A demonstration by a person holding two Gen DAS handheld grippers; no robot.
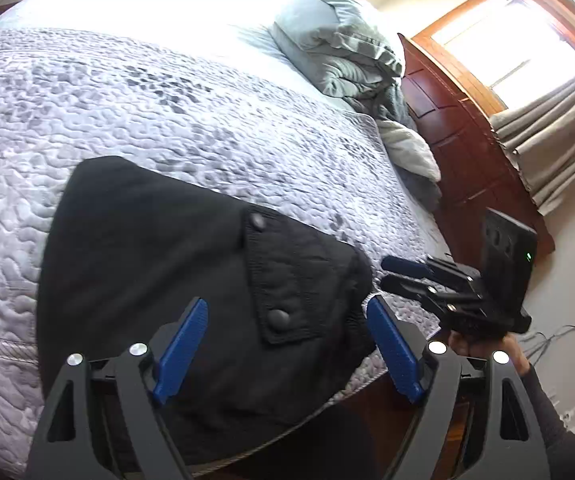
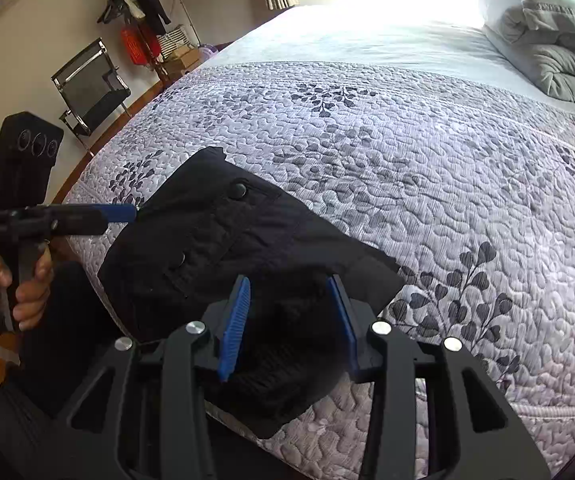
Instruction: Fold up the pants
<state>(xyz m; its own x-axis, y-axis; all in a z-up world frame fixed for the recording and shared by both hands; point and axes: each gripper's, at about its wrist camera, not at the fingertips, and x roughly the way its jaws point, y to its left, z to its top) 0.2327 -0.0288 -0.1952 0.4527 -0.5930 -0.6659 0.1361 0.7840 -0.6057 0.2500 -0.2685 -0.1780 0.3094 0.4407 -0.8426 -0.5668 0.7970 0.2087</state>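
Black pants (image 1: 159, 264) lie folded into a compact bundle at the near edge of the bed, a pocket flap with two snap buttons (image 1: 277, 316) facing up. My left gripper (image 1: 287, 346) hovers over them, jaws wide apart, nothing between the blue pads. In the right wrist view the pants (image 2: 223, 236) lie straight ahead. My right gripper (image 2: 289, 322) stands open over their near corner, with dark fabric below the pads and no grip showing. The left wrist view shows the right gripper (image 1: 393, 274) at the bundle's right edge, fingers slightly apart.
A lilac quilted bedspread (image 2: 407, 152) with a leaf print covers the bed. A folded grey duvet (image 1: 339, 44) lies at its far end beside a wooden headboard (image 1: 451, 128). A black chair (image 2: 87, 88) and a coat rack (image 2: 135, 4) stand by the wall. Cables (image 1: 559, 336) run along the floor.
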